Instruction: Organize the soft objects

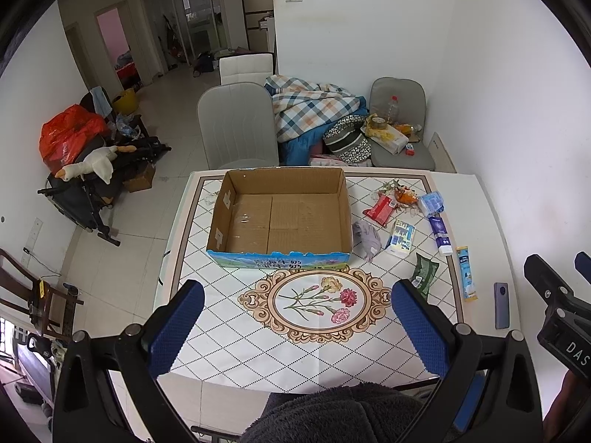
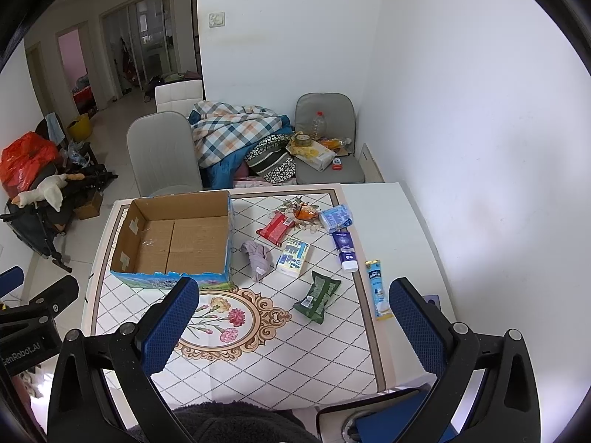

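An open, empty cardboard box (image 1: pixel 280 214) (image 2: pixel 177 236) stands on the far left part of the table (image 1: pixel 332 354) (image 2: pixel 266 361). Right of it lie a crumpled lilac cloth (image 1: pixel 366 239) (image 2: pixel 257 254), a red packet (image 1: pixel 380 209) (image 2: pixel 276 229), a yellow-blue tissue pack (image 1: pixel 400 238) (image 2: pixel 293 257), a green packet (image 1: pixel 424 271) (image 2: pixel 318 295), a light-blue pack (image 1: pixel 431 202) (image 2: pixel 335 217), a dark-blue tube (image 1: pixel 440 234) (image 2: pixel 345 249) and a long sachet (image 1: pixel 466 273) (image 2: pixel 377 289). My left gripper (image 1: pixel 297 328) and right gripper (image 2: pixel 293 332) are open and empty above the near table edge.
A grey phone (image 1: pixel 501 304) lies at the table's right edge. Grey chairs (image 1: pixel 236 125) (image 2: pixel 325 136), one with a checked quilt (image 1: pixel 314 107), stand behind the table. A white wall (image 2: pixel 480 147) is on the right. A stroller with a toy goose (image 1: pixel 92 164) stands on the left.
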### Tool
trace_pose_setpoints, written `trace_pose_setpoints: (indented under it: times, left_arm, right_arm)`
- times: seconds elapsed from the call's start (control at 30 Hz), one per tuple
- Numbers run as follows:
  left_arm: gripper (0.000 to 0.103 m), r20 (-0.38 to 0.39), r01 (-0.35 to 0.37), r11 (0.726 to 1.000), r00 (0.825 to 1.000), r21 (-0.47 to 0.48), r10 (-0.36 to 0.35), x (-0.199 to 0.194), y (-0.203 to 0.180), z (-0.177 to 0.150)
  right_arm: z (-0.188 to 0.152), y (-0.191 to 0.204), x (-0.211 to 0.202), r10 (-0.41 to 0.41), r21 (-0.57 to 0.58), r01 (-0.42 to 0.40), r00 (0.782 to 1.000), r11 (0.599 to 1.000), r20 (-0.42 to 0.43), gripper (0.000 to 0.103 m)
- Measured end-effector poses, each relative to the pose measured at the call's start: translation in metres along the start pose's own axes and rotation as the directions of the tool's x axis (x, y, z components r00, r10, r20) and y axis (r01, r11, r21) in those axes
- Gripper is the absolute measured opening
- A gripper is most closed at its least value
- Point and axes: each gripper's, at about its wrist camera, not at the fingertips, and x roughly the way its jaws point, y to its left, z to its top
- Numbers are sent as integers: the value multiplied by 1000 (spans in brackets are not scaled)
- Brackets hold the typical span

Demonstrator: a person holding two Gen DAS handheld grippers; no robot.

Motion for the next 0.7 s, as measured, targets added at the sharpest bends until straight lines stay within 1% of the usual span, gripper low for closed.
trace_pose_setpoints:
  times: [0.43,0.7]
  left_arm:
    - [103,-3,3,1000,1000,3,-3,0,1,-1]
    - [103,-7,6,1000,1000,-2,-6,1,1,-8]
  right_arm:
    - [-2,1,-2,3,-3,-3,1000,1000,-1,103]
    - [-4,-1,0,3,1,-3,1000,1000,-10,103]
